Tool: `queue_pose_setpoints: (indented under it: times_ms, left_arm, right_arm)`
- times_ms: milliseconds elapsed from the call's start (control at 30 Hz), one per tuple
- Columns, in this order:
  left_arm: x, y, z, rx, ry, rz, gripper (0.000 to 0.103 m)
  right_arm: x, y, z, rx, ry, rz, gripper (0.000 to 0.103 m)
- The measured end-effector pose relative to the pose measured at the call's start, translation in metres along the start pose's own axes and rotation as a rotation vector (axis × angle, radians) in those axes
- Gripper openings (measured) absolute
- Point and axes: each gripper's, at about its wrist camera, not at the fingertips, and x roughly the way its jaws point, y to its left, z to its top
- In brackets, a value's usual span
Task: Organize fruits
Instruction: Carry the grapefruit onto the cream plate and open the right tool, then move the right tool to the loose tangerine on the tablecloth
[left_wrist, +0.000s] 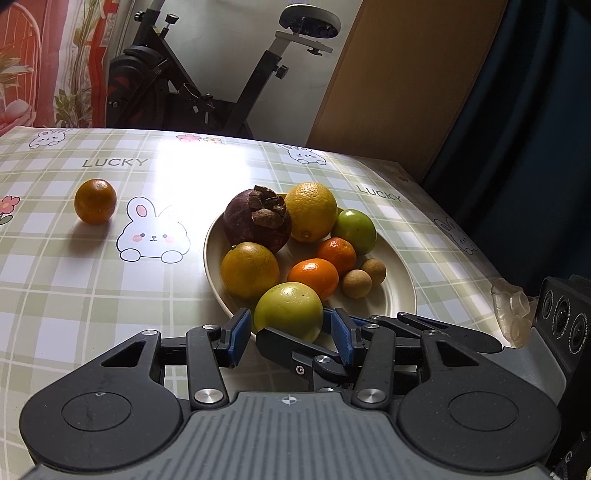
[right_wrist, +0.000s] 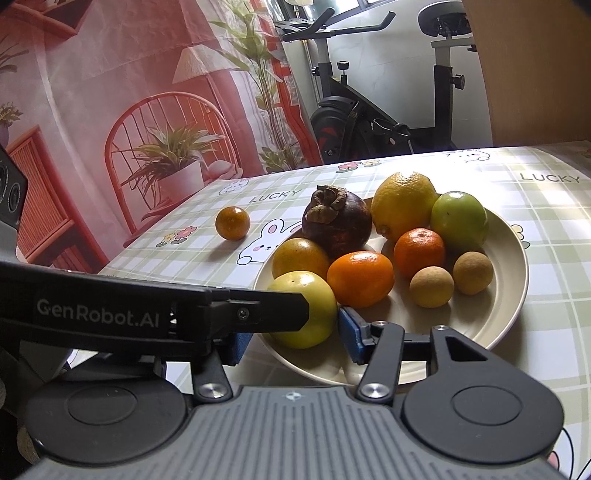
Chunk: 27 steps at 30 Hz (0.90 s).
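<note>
One small orange (left_wrist: 95, 201) sits alone on your checked tablecloth (left_wrist: 110, 280), well left of the plate (left_wrist: 400, 291). On the plate: one mangosteen (left_wrist: 257, 219), one lemon (left_wrist: 311, 211), one yellow-orange citrus (left_wrist: 249, 270), two mandarins (left_wrist: 313, 277), two green fruits (left_wrist: 289, 311), two longans (left_wrist: 355, 283) — nine pieces. Only your right view shows the left gripper's side, crossing its own left finger. Your left gripper (left_wrist: 290, 332) and right gripper (right_wrist: 291, 338) are both spread wide at the near green fruit, gripping nothing; whether the pads touch it, I cannot tell.
</note>
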Motion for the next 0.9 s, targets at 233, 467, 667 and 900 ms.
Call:
queue_pose_setpoints:
  times_ms: [233, 467, 667, 900]
  left_arm:
    - [-0.004, -0.002, 0.0, 0.015, -0.013, -0.002, 0.051]
    - [-0.025, 0.007, 0.017, 0.013, -0.079, -0.02, 0.051]
    - [-0.057, 0.046, 0.049, -0.047, -0.143, -0.005, 0.051]
    - [-0.088, 0.095, 0.091, -0.055, -0.219, 0.077, 0.051]
  right_arm:
    - [-0.002, 0.0, -0.001, 0.0, -0.013, -0.003, 0.056]
    - [-0.009, 0.006, 0.002, -0.03, -0.029, -0.068, 0.056]
    - [-0.015, 0.016, 0.02, -0.039, -0.073, -0.064, 0.056]
    - [0.007, 0.039, 0.053, -0.086, -0.09, -0.044, 0.056]
